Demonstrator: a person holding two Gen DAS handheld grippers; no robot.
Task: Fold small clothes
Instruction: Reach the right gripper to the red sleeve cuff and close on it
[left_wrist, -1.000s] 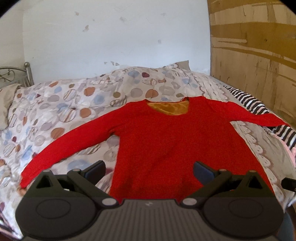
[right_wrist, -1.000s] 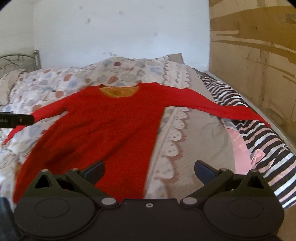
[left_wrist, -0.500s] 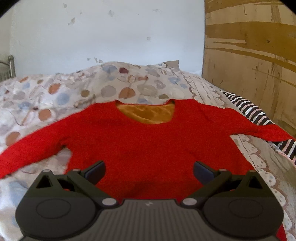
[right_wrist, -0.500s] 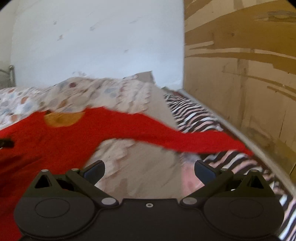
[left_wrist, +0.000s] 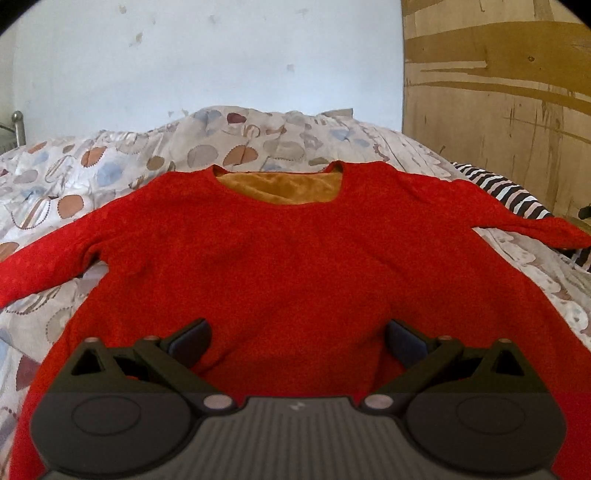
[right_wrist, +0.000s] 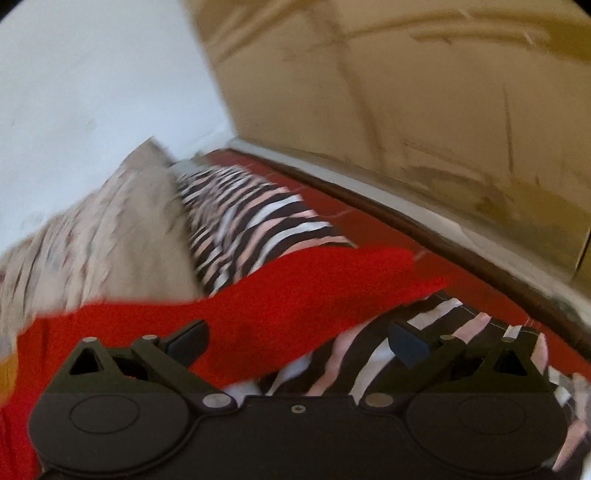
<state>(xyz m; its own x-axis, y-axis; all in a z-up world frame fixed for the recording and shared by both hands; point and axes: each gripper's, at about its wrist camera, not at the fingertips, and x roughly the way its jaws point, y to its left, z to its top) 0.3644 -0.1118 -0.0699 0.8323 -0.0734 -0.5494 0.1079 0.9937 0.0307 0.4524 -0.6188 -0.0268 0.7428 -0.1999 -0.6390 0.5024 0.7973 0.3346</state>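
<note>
A red long-sleeved sweater (left_wrist: 288, 258) with a mustard lining lies flat on the bed, front up, sleeves spread to both sides. My left gripper (left_wrist: 297, 338) is open and empty, just above the sweater's lower body. My right gripper (right_wrist: 297, 341) is open and empty, over the right sleeve (right_wrist: 314, 295), whose cuff lies on a striped cloth. The right wrist view is blurred by motion.
A quilt with round patches (left_wrist: 110, 173) covers the bed. A black, white and pink striped cloth (right_wrist: 266, 221) lies along the right side. A wooden board (left_wrist: 498, 110) stands at the right, a white wall (left_wrist: 207, 62) behind. A metal bedpost (left_wrist: 18, 125) is far left.
Both grippers have moved forward. The left has come close over the sweater's body. The right has swung right and tilted, down to the right sleeve. Both stayed open.
</note>
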